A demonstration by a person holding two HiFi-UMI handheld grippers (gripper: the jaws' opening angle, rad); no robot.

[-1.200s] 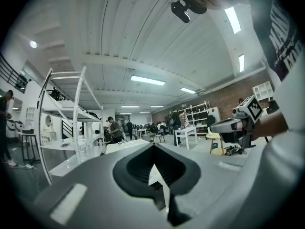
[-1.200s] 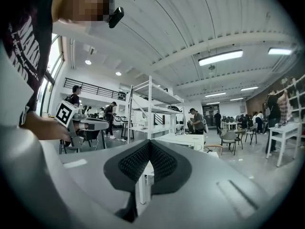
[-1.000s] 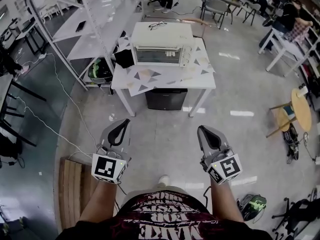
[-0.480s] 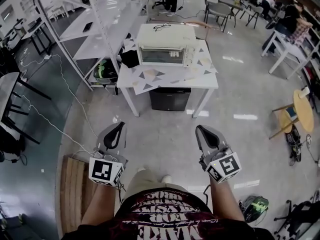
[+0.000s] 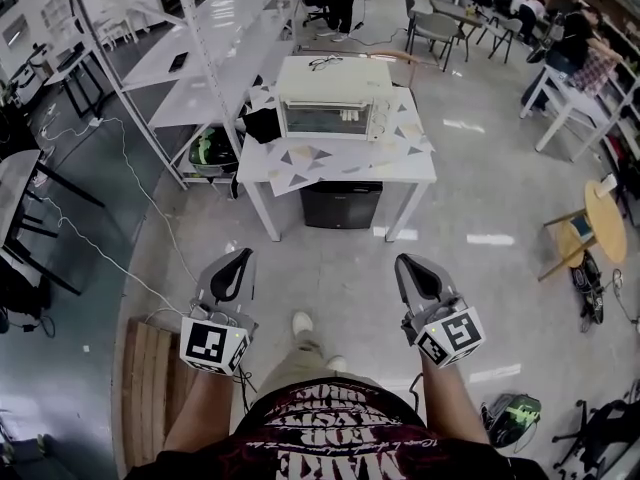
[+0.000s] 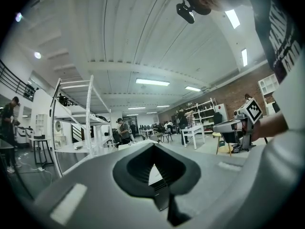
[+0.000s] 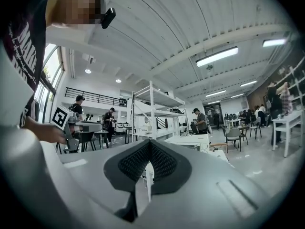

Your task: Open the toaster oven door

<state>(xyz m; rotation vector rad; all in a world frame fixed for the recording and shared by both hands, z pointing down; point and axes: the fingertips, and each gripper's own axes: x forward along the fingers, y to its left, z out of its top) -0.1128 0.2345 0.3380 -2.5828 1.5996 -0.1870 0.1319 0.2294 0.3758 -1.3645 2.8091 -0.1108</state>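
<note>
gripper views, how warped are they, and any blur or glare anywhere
left gripper view: heavy fisheye, black round vignette, grey left tool soft up close, ceiling strip light blown out; right gripper view: same bend and vignette, grey right tool also soft; head view: milder bend, glare patches on the glossy grey floor.

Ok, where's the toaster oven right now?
Head view, top centre: the toaster oven sits toward the back of the white table, door shut, well ahead of the left gripper and right gripper across the floor.

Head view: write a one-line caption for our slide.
Person stands well short of the closed toaster oven on a white table, left gripper and right gripper both shut and empty.
</note>
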